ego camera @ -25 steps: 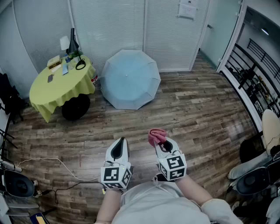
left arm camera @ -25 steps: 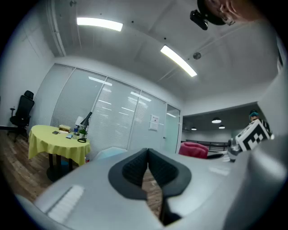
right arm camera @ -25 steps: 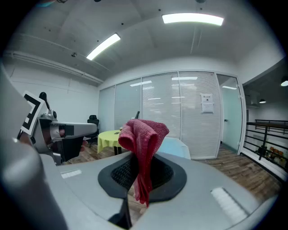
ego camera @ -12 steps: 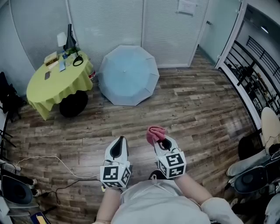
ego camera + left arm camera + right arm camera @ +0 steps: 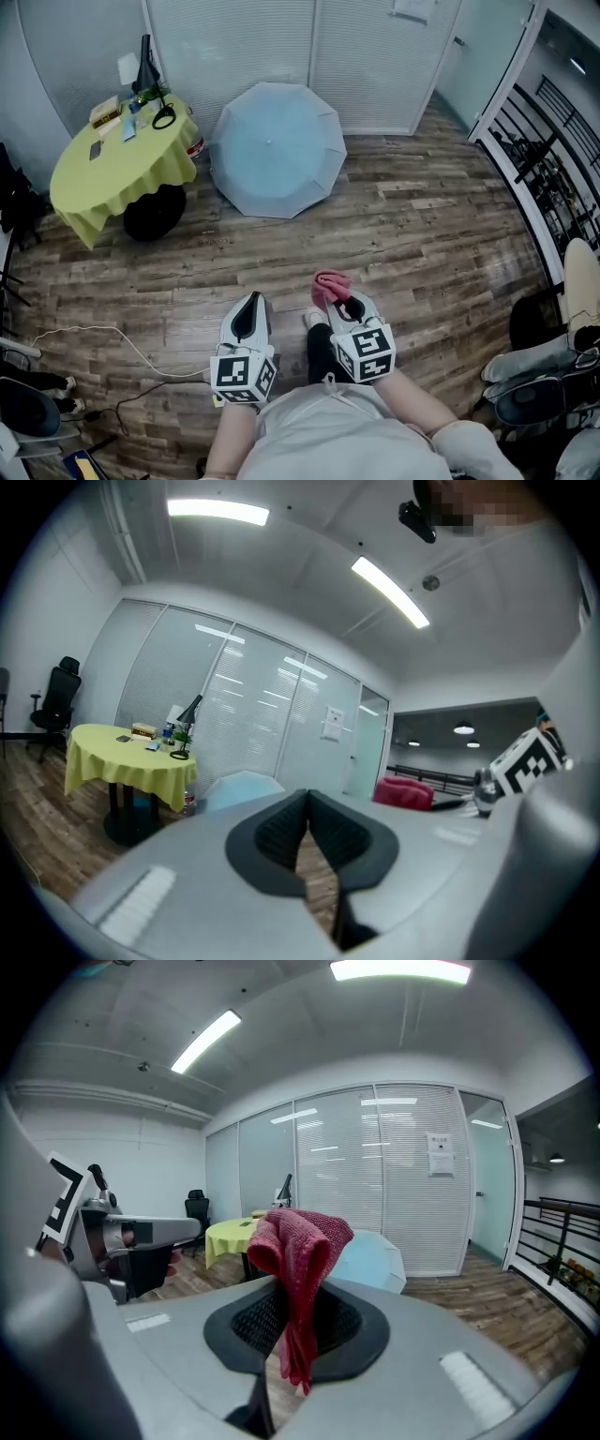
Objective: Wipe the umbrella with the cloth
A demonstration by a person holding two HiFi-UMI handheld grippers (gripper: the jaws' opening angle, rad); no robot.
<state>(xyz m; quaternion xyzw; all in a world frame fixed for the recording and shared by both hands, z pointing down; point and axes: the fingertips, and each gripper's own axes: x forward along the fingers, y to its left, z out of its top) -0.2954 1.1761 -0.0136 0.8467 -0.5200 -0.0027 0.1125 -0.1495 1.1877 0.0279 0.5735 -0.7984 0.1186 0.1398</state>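
Wood floor (image 5: 422, 234) carries the open umbrella (image 5: 277, 148) just beside the yellow bench (image 5: 112, 173); white cable (image 5: 89, 327) trails left.

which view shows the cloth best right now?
Right gripper view: the red cloth fills the centre, pinched between the right gripper's jaws, folds clear. The head view shows only a small bunch at that gripper's tip; the left gripper view just a red patch off to the side.

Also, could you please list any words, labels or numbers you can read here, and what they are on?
No text can be read.
The paper notice on the wall panel: print too small.
The items on the yellow table: labels too blurred.
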